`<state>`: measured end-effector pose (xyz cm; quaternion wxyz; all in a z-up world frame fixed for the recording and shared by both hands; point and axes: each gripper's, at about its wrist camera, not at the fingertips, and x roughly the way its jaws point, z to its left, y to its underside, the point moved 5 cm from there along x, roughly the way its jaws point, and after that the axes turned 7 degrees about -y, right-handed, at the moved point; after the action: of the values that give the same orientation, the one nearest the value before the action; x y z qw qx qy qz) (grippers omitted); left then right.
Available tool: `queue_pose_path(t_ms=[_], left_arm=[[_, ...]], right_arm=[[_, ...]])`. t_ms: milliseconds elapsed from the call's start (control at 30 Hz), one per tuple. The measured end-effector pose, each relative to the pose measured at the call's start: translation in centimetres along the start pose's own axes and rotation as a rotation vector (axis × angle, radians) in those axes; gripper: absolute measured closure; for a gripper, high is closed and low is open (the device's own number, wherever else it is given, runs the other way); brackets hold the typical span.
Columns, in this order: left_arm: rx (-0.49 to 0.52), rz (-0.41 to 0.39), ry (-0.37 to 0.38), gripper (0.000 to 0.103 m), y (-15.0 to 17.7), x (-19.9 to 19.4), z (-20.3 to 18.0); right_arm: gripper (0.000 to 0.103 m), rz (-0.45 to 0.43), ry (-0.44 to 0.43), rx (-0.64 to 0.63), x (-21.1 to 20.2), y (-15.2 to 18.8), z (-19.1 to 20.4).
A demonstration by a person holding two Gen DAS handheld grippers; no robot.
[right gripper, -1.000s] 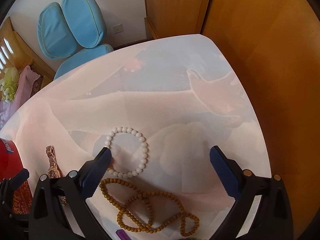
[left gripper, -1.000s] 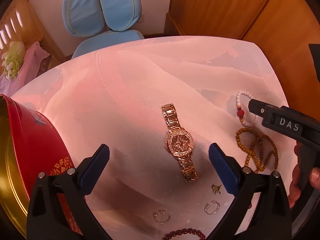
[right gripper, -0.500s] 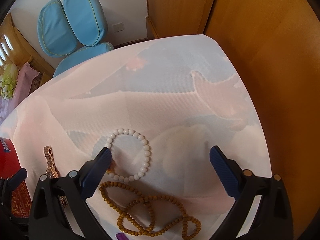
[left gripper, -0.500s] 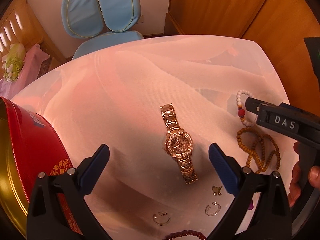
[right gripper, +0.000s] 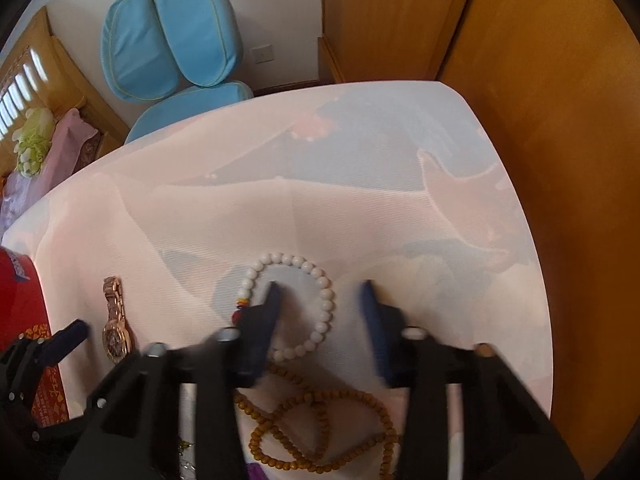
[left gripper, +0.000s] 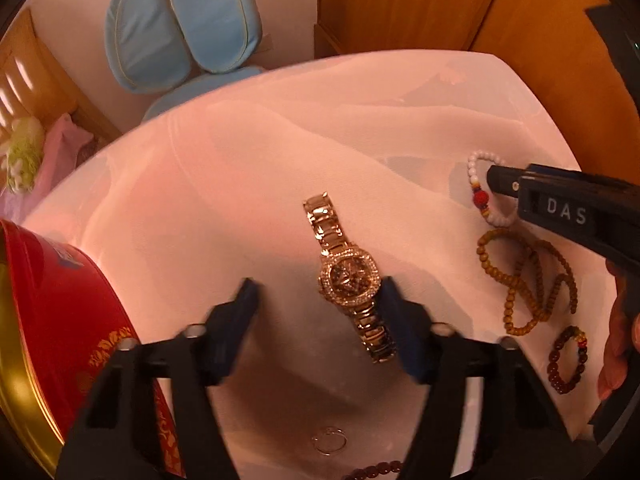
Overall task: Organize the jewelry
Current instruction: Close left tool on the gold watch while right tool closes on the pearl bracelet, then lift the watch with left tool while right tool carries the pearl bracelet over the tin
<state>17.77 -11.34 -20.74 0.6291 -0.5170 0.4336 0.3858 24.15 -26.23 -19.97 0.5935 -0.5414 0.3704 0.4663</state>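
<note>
A rose-gold watch (left gripper: 347, 278) lies on the pale cloth-covered table (left gripper: 240, 184); it also shows in the right wrist view (right gripper: 115, 320). My left gripper (left gripper: 320, 300) is partly closed, with the watch lying against its right finger (left gripper: 402, 328). My right gripper (right gripper: 320, 312) is partly closed over a white bead bracelet (right gripper: 320, 280), its left finger (right gripper: 260, 328) inside the loop. The white bracelet also shows in the left wrist view (left gripper: 478, 184), beside the right gripper's body (left gripper: 568, 208).
A red and gold round tin (left gripper: 48, 340) stands at the left. A brown bead necklace (left gripper: 528, 280), a dark red bracelet (left gripper: 566, 360) and a small ring (left gripper: 330, 442) lie on the cloth. A blue chair (left gripper: 188, 32) and wooden cabinets (right gripper: 540, 120) stand beyond the table.
Both grippers have narrowed their jaws and moved down toward the table. The left one closed in around the watch, the right one over the white bracelet.
</note>
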Motion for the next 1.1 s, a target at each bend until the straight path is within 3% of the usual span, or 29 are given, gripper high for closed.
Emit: queue_pose_path(t_ms=[133,467,733,1100], left_arm=[[-0.004,0.014,0.052,0.072,0.2,-0.2,0.0],[-0.012,-0.003,0.045,0.072,0.9,-1.6,-0.6],[0.006,-0.129,-0.008,0.072,1.6,-7.5,0.3],[0.041,-0.231,-0.104,0.072,6.3,-15.6,0.2]], right_arm=[[0.096,0.009,-0.043,0.024,0.0,0.3,0.3],[0.096,-0.059,-0.084,0.03,-3.0,1.7,1.1],[0.096,-0.185,-0.129,-0.06,-10.3,6.2,3.3],[0.096,-0.237,-0.183,-0.263,-18.2,13.7,5.0]])
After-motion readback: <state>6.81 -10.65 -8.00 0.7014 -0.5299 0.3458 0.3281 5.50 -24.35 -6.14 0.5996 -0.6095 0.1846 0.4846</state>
